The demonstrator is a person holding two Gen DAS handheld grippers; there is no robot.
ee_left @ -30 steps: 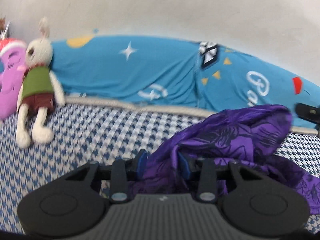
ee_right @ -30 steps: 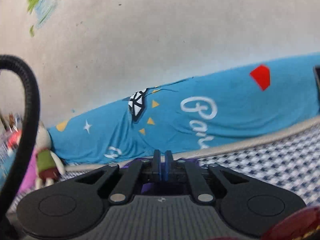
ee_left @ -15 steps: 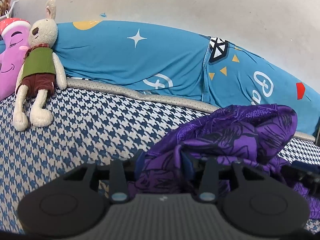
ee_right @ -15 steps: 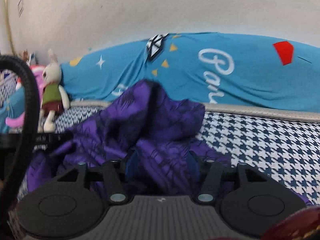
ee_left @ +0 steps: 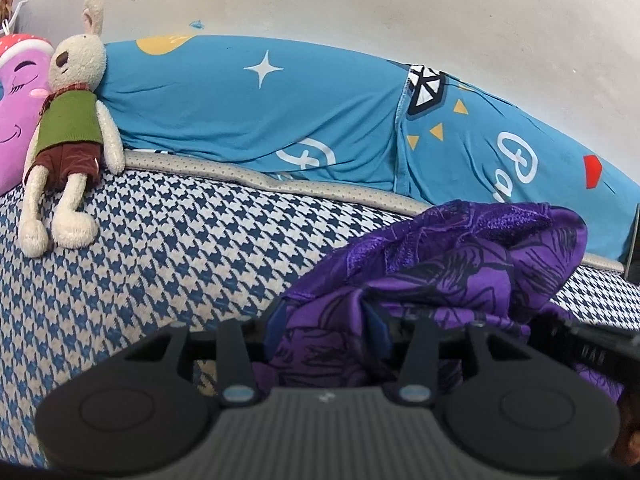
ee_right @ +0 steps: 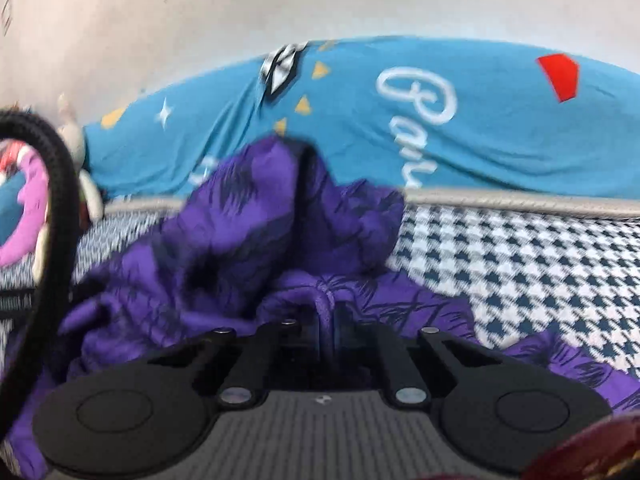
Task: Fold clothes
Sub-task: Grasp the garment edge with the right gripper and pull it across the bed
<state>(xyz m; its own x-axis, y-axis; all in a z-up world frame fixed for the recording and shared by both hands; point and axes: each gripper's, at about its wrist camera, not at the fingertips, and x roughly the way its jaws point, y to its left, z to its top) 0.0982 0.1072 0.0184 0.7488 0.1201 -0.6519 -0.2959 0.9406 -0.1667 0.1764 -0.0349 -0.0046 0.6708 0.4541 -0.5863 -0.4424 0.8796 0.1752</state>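
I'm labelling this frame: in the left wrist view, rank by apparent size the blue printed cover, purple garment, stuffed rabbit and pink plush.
1. blue printed cover
2. purple garment, enlarged by nearness
3. stuffed rabbit
4. pink plush, cut off by the frame edge, so unsure

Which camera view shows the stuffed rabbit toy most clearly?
The left wrist view: the stuffed rabbit is sharp and whole, lying on the houndstooth cover. The right wrist view shows only a blurred part behind the black cable.

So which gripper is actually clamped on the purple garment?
The right gripper: its fingers are pinched together on a fold of the purple garment. The left gripper is open, with cloth lying loose between its fingers.
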